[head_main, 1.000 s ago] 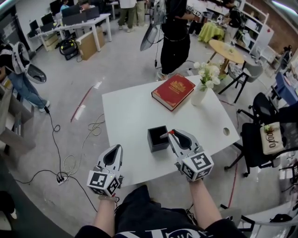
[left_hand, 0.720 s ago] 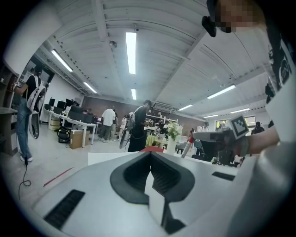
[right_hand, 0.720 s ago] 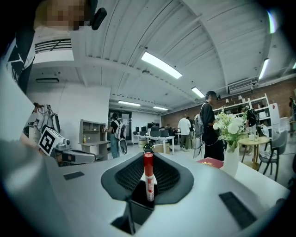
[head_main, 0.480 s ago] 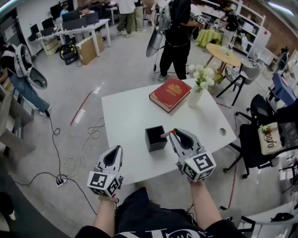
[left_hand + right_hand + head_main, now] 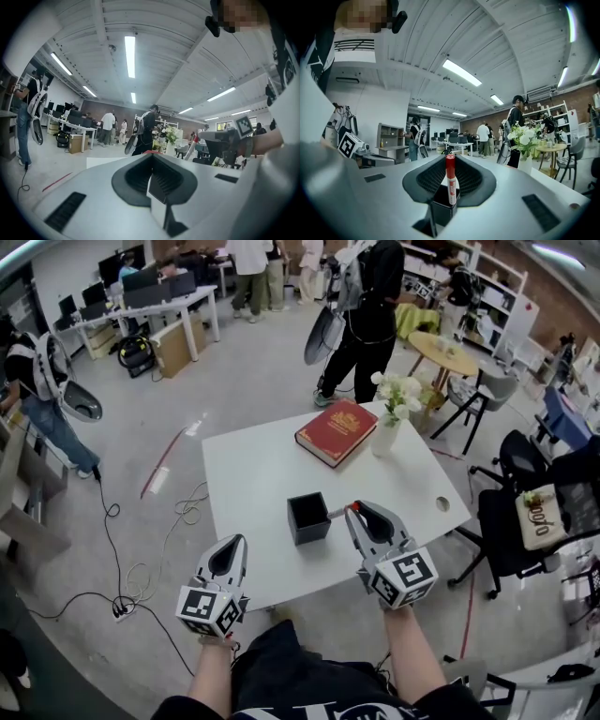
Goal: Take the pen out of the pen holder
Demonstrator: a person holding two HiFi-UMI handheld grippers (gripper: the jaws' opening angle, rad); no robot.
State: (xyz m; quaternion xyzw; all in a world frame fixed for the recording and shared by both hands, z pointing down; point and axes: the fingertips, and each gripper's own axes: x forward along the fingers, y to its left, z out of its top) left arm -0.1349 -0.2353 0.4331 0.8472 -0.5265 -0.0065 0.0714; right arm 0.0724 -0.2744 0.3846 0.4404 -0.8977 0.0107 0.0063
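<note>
The black square pen holder (image 5: 308, 518) stands on the white table (image 5: 251, 465), near its front edge. My right gripper (image 5: 354, 513) is just right of it, shut on a pen (image 5: 338, 512) with a red cap and a white barrel. The right gripper view shows the pen (image 5: 450, 180) upright between the jaws, its lower end over the holder (image 5: 440, 208); whether the tip is still inside I cannot tell. My left gripper (image 5: 228, 556) hovers off the table's front left, jaws together with nothing in them, as its own view (image 5: 150, 174) shows.
A red book (image 5: 336, 432) and a white vase of flowers (image 5: 386, 426) sit at the table's far side. A person (image 5: 370, 306) stands beyond the table. A black office chair (image 5: 525, 512) is on the right, cables (image 5: 141, 568) on the floor at the left.
My right gripper has lifted a little with the pen, whose lower end has drawn from over the holder's opening towards its right rim. The left gripper looks unchanged.
</note>
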